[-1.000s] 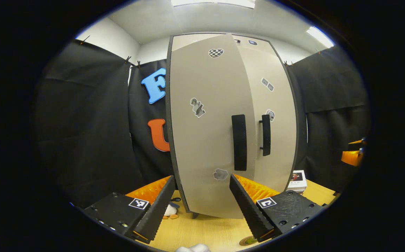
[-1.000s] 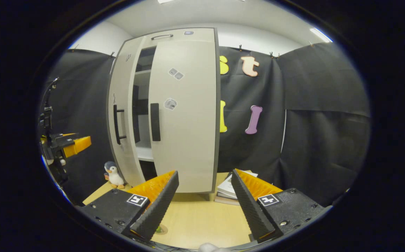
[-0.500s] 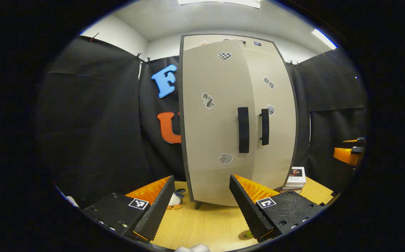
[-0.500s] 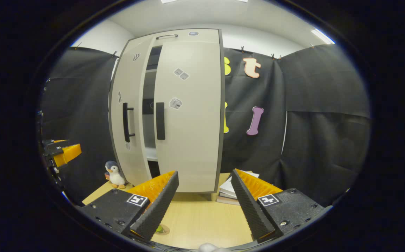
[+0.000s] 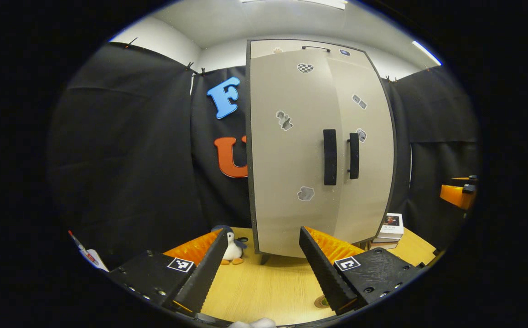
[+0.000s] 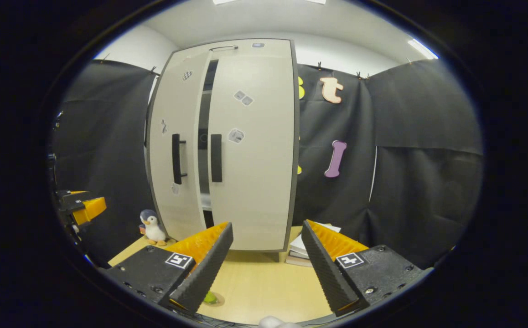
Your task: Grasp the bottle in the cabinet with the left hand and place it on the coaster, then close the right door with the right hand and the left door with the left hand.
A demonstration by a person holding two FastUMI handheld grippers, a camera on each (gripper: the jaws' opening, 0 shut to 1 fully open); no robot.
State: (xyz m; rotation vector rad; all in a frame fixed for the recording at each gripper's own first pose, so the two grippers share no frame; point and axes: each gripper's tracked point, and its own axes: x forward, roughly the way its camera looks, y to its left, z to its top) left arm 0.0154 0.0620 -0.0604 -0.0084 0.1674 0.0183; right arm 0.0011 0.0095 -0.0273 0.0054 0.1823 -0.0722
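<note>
Although the cabinet (image 6: pixel 227 146) looks closed from the left gripper view, the right gripper view shows a dark slit between the left door (image 6: pixel 175 150) and the right door (image 6: pixel 252 150), so I judge the closing step unfinished. Both my left gripper (image 5: pixel 261 266) and right gripper (image 6: pixel 264 262) stand wide open and empty, near me and well apart from the doors; the bottle (image 6: pixel 209 298) is only a green sliver on the coaster (image 6: pixel 213 299), low on the table (image 6: pixel 259 282). I would press the left door flat beside its handle (image 6: pixel 176 158), squarely, until the slit is gone.
</note>
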